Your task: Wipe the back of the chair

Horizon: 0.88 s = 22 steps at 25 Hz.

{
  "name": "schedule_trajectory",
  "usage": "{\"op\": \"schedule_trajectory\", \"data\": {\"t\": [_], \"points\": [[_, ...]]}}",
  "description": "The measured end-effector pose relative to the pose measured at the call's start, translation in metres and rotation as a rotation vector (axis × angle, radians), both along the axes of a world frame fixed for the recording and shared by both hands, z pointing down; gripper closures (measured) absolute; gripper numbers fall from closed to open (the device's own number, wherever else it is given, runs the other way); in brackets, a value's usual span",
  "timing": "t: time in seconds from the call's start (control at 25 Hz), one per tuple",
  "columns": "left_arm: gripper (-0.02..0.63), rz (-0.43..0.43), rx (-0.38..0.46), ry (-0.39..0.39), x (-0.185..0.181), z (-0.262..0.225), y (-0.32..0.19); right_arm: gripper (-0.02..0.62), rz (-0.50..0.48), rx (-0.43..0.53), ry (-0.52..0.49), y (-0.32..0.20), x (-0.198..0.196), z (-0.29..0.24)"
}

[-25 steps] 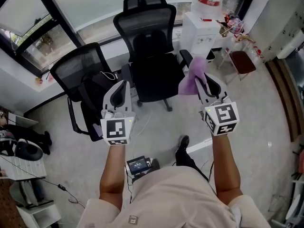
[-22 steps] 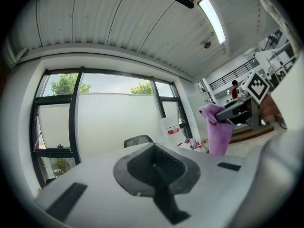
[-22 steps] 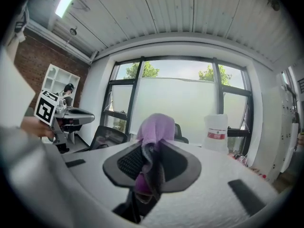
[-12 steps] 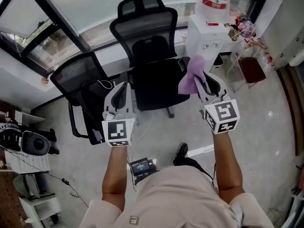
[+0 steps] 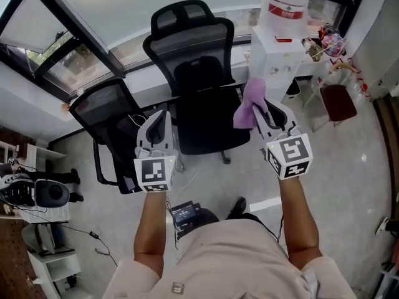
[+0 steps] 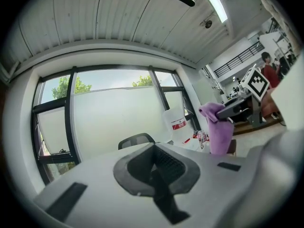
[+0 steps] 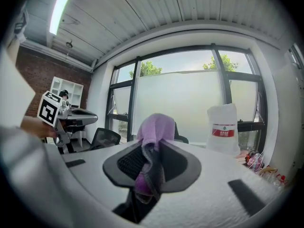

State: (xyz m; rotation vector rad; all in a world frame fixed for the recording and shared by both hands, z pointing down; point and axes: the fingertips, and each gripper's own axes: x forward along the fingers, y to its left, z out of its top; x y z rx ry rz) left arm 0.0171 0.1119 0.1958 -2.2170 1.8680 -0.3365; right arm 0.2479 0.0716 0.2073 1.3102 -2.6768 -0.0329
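One purple cloth is clamped in the right claw, the left claw closed on nothing; the cloth could be snagged loose by the far chair back mesh.

My left forearm and right forearm reach forward, side by side, well apart. Left gripper – jaws together, nothing between them. Right gripper – jaws clamped on purple cloth, bunched up above the tips.
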Motion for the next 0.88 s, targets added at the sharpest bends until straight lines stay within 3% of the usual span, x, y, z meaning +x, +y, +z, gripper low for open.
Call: {"op": "schedule_trajectory", "data": {"t": [0.28,0.68,0.88], "points": [[0.598,-0.022,0.037,-0.039,-0.011,-0.011,-0.038,0.518,-0.026,-0.005,0.0,-0.042,-0.01,0.007],[0.598,-0.018,0.034,0.024,-0.08,0.014,-0.148,0.518,0.024,0.016,0.068,-0.133,-0.053,0.022],[0.598,-0.037,0.027,0.031,-0.118,0.014,-0.192,0.518,-0.001,-0.004,0.1,-0.177,-0.091,0.032]]}}
